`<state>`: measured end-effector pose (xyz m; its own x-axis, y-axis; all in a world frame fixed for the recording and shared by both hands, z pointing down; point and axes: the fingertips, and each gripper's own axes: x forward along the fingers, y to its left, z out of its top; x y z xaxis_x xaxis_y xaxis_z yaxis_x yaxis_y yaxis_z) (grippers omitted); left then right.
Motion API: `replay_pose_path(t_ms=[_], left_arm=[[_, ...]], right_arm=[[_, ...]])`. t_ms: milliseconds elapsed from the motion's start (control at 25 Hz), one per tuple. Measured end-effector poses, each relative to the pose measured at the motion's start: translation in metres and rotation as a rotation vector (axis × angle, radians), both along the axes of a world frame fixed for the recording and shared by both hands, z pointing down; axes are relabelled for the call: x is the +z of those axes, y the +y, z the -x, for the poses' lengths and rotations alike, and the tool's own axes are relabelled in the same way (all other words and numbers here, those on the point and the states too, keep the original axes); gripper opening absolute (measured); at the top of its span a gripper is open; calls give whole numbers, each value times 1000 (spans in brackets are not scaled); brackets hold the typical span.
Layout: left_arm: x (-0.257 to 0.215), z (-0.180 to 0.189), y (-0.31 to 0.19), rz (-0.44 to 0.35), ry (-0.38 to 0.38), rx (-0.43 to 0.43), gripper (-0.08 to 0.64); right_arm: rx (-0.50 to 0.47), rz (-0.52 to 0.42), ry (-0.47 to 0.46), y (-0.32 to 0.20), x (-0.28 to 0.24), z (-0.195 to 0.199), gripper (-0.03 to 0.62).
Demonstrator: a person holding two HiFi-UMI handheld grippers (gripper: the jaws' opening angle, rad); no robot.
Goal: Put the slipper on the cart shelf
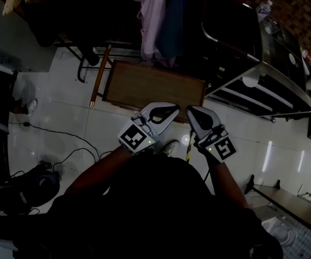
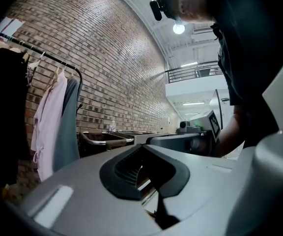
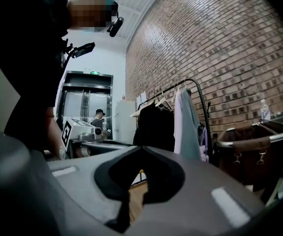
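White floor tiles (image 1: 63,112) surround a low wooden surface (image 1: 155,88). Our left hand-held gripper (image 1: 173,110) and right hand-held gripper (image 1: 191,112) are both closed and empty. What may be the slipper (image 1: 171,146) lies at six o'clock, between and beneath them, slightly nearer the left. The cart (image 1: 252,74) stands at two o'clock.

Left gripper (image 1: 173,111) and right gripper (image 1: 191,112) side by side, jaws together, empty.

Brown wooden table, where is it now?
Head view, centre: the brown wooden table stands just beyond the left gripper and right gripper, near the hanging pink garment.
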<state>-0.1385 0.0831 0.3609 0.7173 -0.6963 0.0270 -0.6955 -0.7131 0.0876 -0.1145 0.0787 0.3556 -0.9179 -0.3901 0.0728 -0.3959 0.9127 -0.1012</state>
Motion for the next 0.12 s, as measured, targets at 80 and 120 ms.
replay_pose_path(t_ms=[80,120], left_arm=[[1,-5,0,-7,0,10,0],[1,-7,1,-11,1,15,0]], right_arm=[[6,-5,-1,1,-1,-4,0],[9,-7,-2,2,-1,-6,0]])
